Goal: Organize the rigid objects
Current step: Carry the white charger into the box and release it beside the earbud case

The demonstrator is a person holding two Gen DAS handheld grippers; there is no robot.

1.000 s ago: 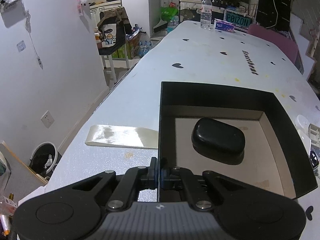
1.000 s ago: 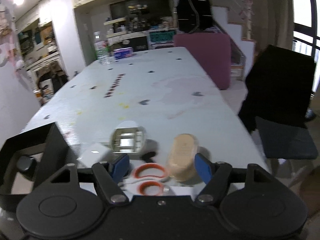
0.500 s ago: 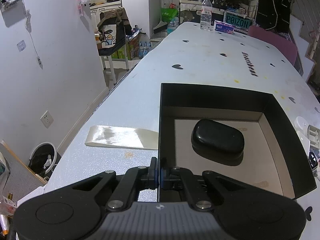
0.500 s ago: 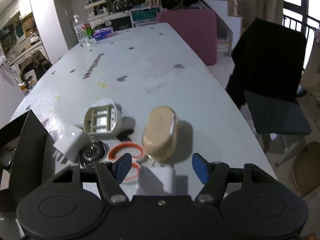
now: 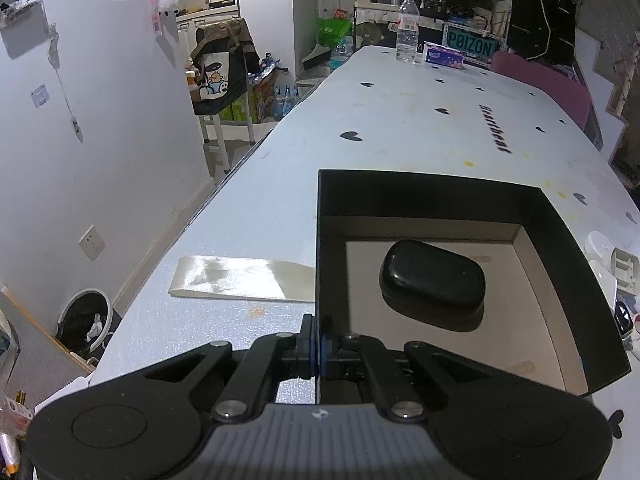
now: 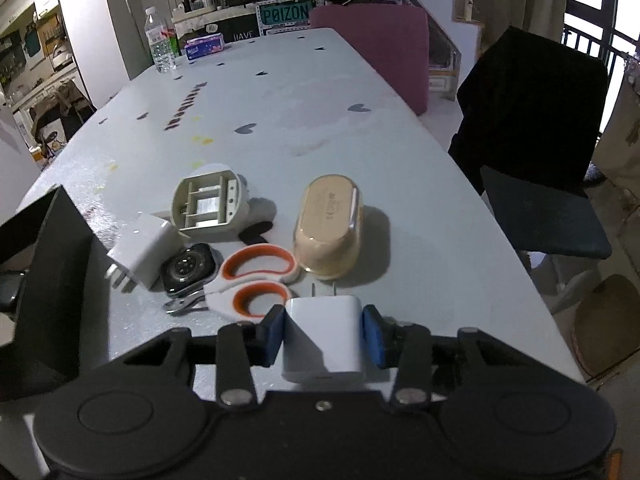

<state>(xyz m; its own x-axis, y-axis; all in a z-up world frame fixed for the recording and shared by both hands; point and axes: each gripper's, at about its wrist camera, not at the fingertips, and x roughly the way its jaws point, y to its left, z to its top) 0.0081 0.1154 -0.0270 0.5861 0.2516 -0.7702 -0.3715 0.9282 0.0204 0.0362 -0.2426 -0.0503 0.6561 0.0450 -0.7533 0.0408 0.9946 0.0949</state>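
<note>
Gripping charger [image 6: 324, 334], black box [image 6: 52, 276] cropped

Long white table [image 6: 360, 152], printed with small black hearts and a line of black lettering.

- Near left: open black box [image 5: 560, 240], a strip of glossy tape [image 5: 244, 280] stuck flat on the tabletop just left of it.
- Near centre, clustered right of the box: white plug adapter [image 6: 142, 254], black smartwatch body [image 6: 186, 270], white housing with open ribbed underside [image 6: 210, 206], orange-and-white scissors [image 6: 256, 280], beige oval case [image 6: 330, 226], second white plug adapter [image 6: 324, 338] nearest the edge.
- Far end: clear water bottle [image 6: 160, 42], tissue pack [image 6: 205, 46] just right of it.
</note>
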